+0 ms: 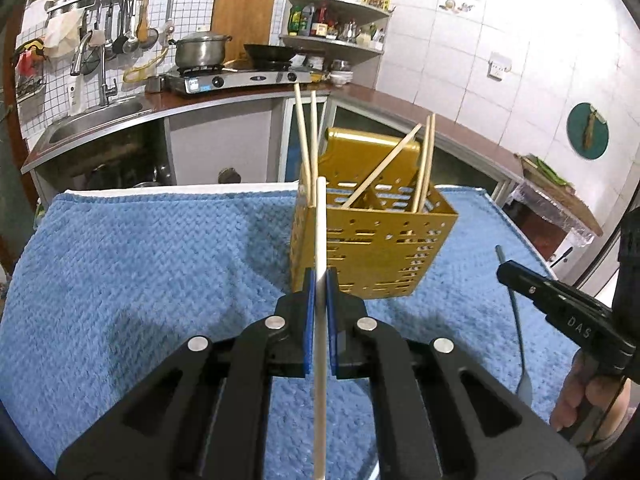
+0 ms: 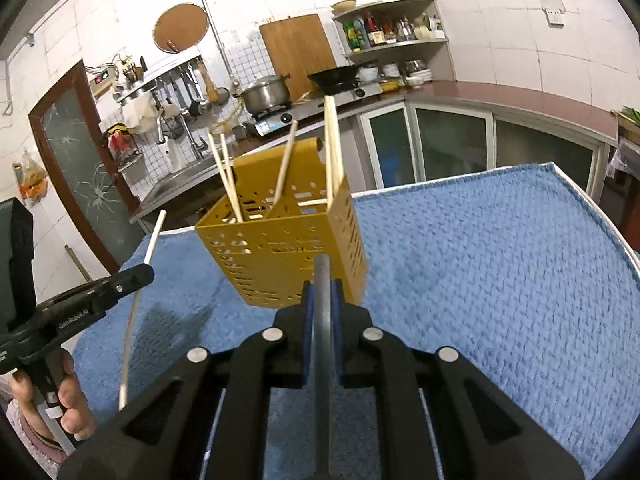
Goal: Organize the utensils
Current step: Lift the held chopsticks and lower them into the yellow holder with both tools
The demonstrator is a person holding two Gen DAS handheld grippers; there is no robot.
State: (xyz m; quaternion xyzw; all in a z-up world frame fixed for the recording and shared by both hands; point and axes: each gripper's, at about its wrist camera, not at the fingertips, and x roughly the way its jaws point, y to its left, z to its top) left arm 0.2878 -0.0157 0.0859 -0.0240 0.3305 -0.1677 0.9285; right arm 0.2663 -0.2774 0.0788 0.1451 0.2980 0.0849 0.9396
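A gold perforated utensil holder point(image 1: 372, 248) stands on the blue towel point(image 1: 140, 260), with several pale chopsticks point(image 1: 306, 140) leaning in its compartments. My left gripper point(image 1: 320, 276) is shut on one pale chopstick point(image 1: 320, 220), held upright above the towel just in front of the holder's left corner. My right gripper point(image 2: 322, 284) is shut on the handle of a grey metal utensil point(image 2: 322, 272), close in front of the holder point(image 2: 280, 248). From the left wrist, the right gripper point(image 1: 504, 270) shows with the utensil point(image 1: 518, 332) hanging below it. From the right wrist, the left gripper point(image 2: 146, 270) and its chopstick point(image 2: 134, 312) show.
The towel point(image 2: 480, 280) covers a table whose far edge point(image 1: 180, 190) lies just behind the holder. Beyond it run a sink point(image 1: 96, 120), a stove point(image 1: 236, 78) with a pot and a wok, and a counter. A person's hand point(image 2: 68, 408) grips the left tool.
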